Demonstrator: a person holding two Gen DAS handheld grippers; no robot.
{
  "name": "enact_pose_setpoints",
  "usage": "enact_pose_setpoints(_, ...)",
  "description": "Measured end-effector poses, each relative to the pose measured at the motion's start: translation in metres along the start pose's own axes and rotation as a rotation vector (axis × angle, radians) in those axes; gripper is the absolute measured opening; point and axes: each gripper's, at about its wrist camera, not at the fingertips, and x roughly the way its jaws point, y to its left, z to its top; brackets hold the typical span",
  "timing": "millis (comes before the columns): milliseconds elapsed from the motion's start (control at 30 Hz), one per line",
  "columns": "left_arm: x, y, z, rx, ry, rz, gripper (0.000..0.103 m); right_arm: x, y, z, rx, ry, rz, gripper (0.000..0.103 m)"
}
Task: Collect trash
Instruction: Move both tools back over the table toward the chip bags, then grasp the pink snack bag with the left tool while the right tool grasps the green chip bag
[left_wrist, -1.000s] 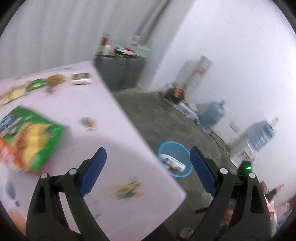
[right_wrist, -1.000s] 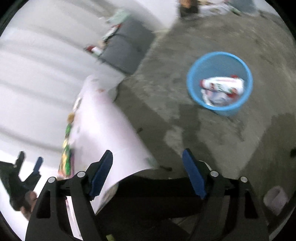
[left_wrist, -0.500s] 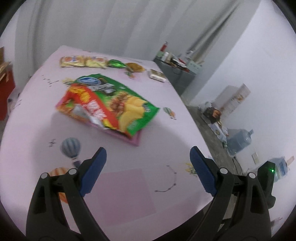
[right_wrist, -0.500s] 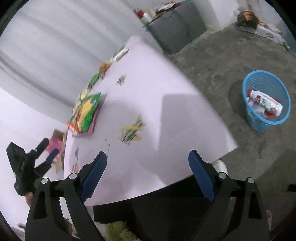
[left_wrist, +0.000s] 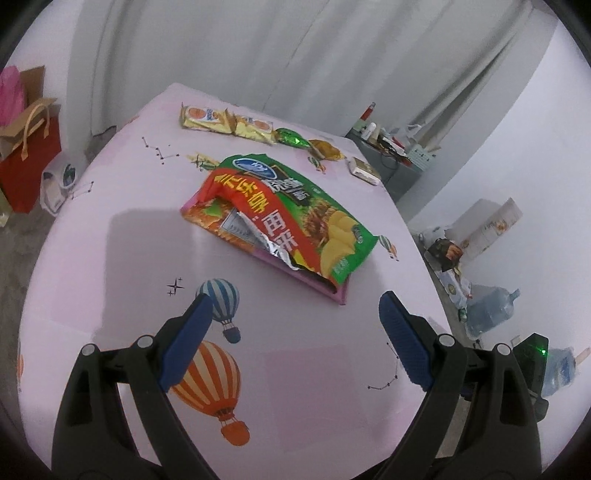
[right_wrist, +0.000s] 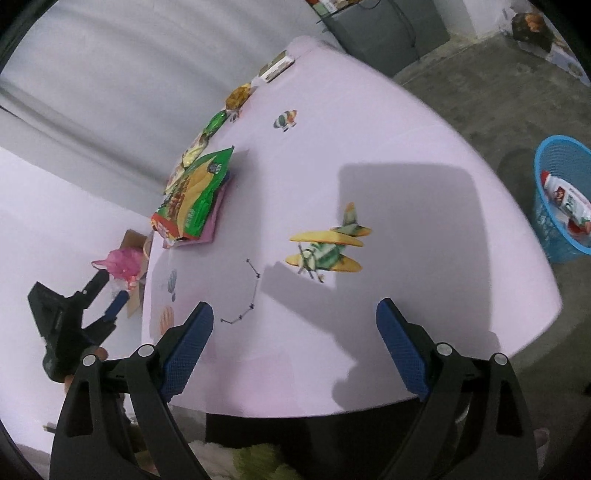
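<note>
On the pink bench (left_wrist: 110, 258), the left hand-held gripper (left_wrist: 295, 332) is held spread wide and empty, just near of the torn chip bag (left_wrist: 295, 218), which lies on a pink book (left_wrist: 332, 288) at mid-bench. A row of small wrappers (left_wrist: 229, 122) is seen along the far edge. The right hand-held gripper (right_wrist: 295, 339) is likewise spread wide with nothing held, over the near bench edge. At far right, on the floor, a blue bin (right_wrist: 554, 206) with a packet already inside is seen. The step in hand is judged to be the reach for the bag; a forward move and a pinch on its torn near edge are called for next.
</note>
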Motion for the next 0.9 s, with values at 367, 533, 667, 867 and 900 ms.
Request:
enact_pose_setpoints(367, 0.034, 0.016, 0.016, -0.058, 0.049, -0.031, 0.067, 0.034, 0.045, 0.074, -0.043, 0.038, 0.051, 0.087)
enact_pose_setpoints(533, 0.057, 0.036, 0.029, -0.162, 0.084, -0.014, 0.054, 0.08, 0.095, 0.136, -0.133, 0.064, 0.075, 0.087)
enact_pose_setpoints(667, 0.072, 0.055, 0.035, -0.244, 0.106, 0.008, 0.039, 0.132, 0.132, 0.178, -0.224, 0.091, 0.015, 0.086)
enact_pose_setpoints(867, 0.091, 0.068, 0.037, -0.294, 0.129, 0.042, 0.033, 0.198, 0.149, 0.18, -0.31, 0.214, -0.124, 0.077)
enact_pose_setpoints(900, 0.094, 0.068, 0.036, -0.294, 0.132, 0.039, 0.03, 0.197, 0.151, 0.174, -0.342, 0.195, -0.136, 0.076)
